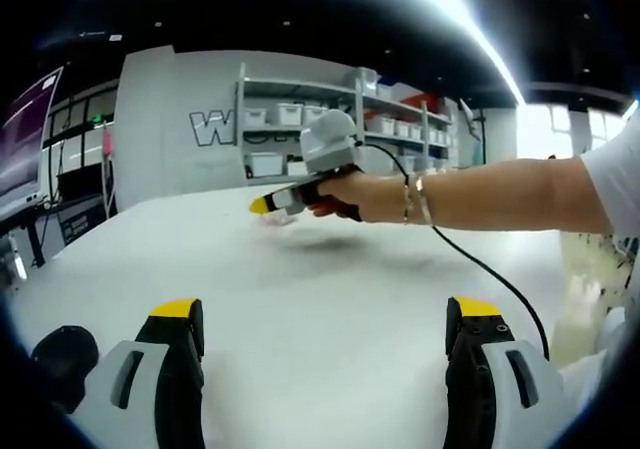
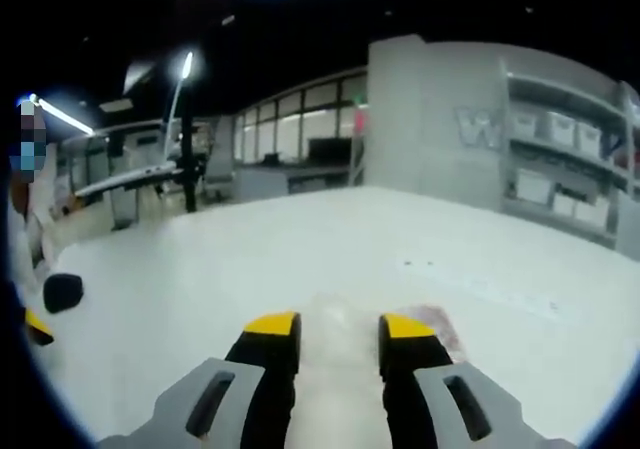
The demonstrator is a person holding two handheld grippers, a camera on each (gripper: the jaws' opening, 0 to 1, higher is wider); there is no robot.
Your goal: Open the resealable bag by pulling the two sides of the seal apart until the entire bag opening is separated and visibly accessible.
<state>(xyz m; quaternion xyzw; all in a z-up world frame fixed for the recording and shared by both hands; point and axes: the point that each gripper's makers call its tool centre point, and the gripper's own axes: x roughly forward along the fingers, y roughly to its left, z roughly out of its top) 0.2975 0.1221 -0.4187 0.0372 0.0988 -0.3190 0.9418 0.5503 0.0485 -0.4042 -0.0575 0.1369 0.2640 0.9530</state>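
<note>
Large "W" on grey wall, rest cut off by shelving. Left gripper jaws spread wide, nothing between, over bare white table. Right gripper jaws partly apart, low over clear resealable bag lying flat mid-table; contact unclear. Open room all round.

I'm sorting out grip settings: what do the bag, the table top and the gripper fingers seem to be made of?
Bag: apparently thin clear plastic film, seen as a blurred, pale see-through patch lying on the table; hard to confirm.
Table top: smooth matte white, probably laminate; soft shadows, no glare.
Left gripper fingers: black, likely rubber or plastic, with yellow tips and grey moulded-plastic bodies.
</note>
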